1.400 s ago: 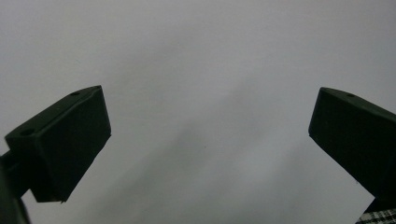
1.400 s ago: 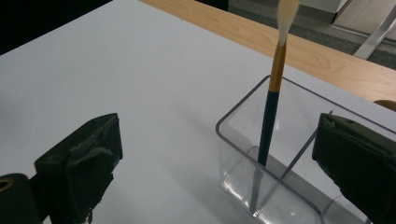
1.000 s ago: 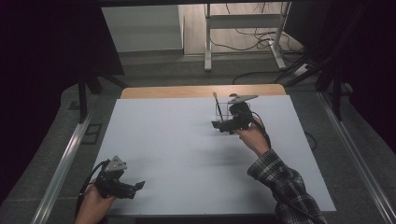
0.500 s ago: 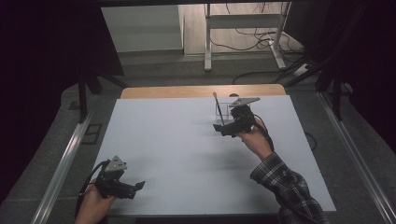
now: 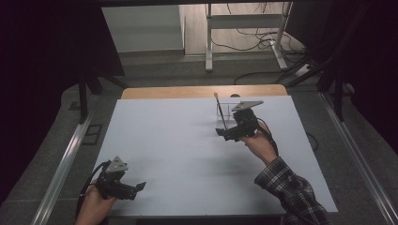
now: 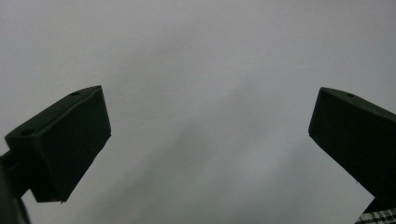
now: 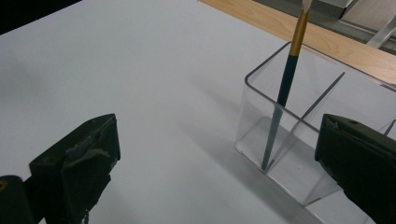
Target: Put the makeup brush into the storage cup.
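A clear plastic box with inner dividers stands on the white table near the back right. A thin brush with a dark handle and gold ferrule leans upright in its left compartment. In the right gripper view the box and brush lie just ahead and to the right of my right gripper, which is open with nothing between its jaws. From above, the right gripper hovers just in front of the box. My left gripper rests near the front left, open and empty.
A strip of wooden tabletop shows behind the white sheet. Metal rails run along both sides of the table. A plaid sleeve reaches in from the bottom right. Cables and a stand lie on the floor beyond.
The right gripper has drifted slightly back toward the near right, away from the box. The left gripper has stayed put.
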